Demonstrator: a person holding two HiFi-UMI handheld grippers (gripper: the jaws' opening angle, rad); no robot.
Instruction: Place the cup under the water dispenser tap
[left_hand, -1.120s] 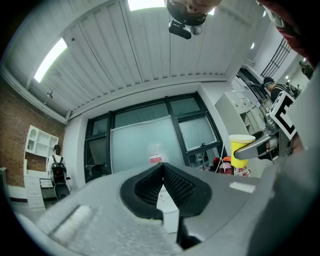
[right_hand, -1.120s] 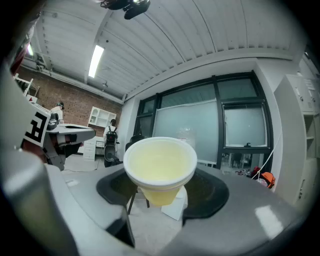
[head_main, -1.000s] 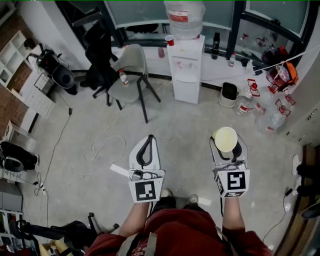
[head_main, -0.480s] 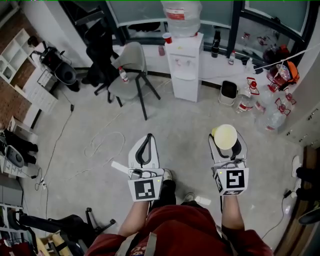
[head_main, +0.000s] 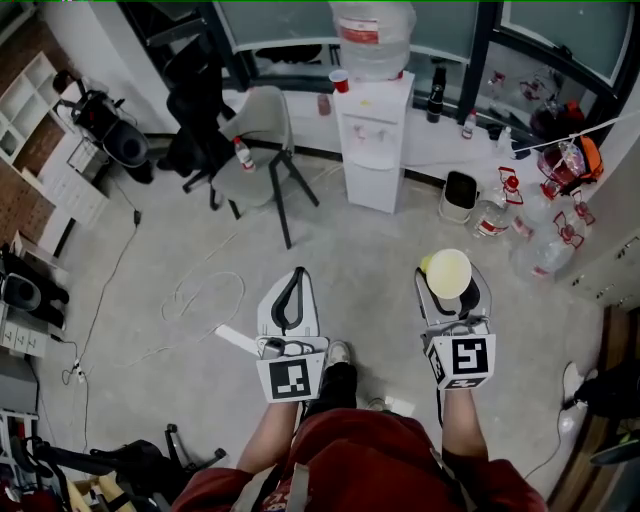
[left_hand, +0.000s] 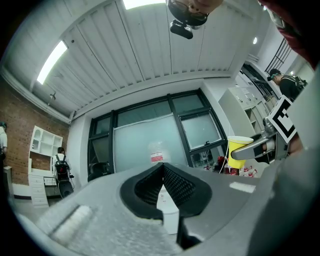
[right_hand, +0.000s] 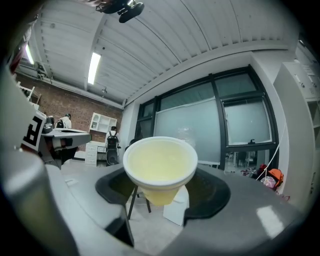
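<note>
Looking steeply down from head height onto a grey floor (head_main: 360, 250). Holding a yellow cup (head_main: 449, 273) in the right gripper (head_main: 452, 288), gripped low on its body by the fingers, mouth up. Kept upright and level, probably so as to arrive under the tap ready for filling. Beside it on the left, the left gripper (head_main: 296, 275), fingers (left_hand: 182, 187) pressed together on nothing, likely just a spare for now. Well short of the white water dispenser (head_main: 373, 140) against the far wall, with bare floor between; not yet under the tap.

Right gripper view: looks into the cup's pale, seemingly empty inside and catches the dispenser low behind it, so aimed roughly straight at it. Left gripper view: shows the cup side-on at far right, and a faint bottle (left_hand: 156, 150) atop the dispenser. Head view alone: gives the gap to cross, a red cup (head_main: 340, 80) on the dispenser's top, and a grey chair (head_main: 255, 140) left of the path.
</note>
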